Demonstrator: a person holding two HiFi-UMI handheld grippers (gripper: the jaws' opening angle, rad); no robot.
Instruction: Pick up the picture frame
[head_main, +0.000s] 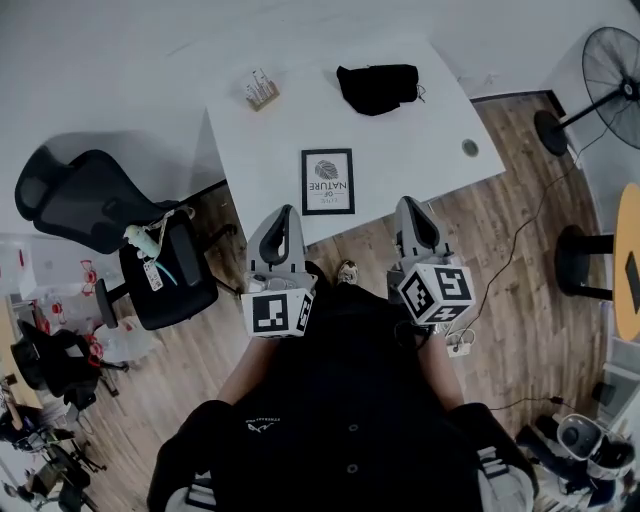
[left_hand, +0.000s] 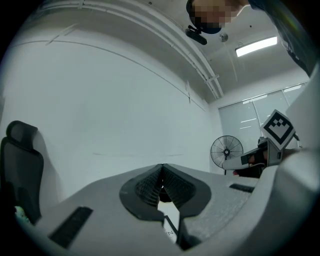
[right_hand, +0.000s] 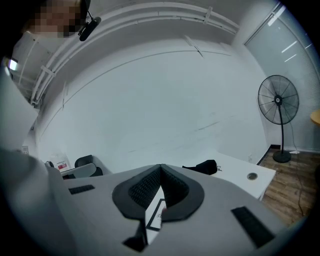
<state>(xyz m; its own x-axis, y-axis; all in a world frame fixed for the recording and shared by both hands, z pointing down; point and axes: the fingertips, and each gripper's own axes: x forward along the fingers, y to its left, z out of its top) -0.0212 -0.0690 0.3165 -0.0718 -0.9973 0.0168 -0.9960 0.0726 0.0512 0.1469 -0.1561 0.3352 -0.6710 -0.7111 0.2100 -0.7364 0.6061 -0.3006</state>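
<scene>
Frame (head_main: 327, 181) flat on table (head_main: 425, 140) | left tool (head_main: 286, 212) closed | right tool (head_main: 409, 203) closed

light: even, bright overhead strip (left_hand: 256, 46) | shadows: soft | edges: fisheye bend, dark vignette | focus: sharp

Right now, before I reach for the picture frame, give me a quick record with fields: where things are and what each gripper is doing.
Picture frame: flat near the table's front edge, nothing touching it
Table: white; black cloth and small box on the far side
Left gripper: shut, empty, by the front edge, left of the frame
Right gripper: shut, empty, by the front edge, right of the frame
Pickup: not yet begun
</scene>
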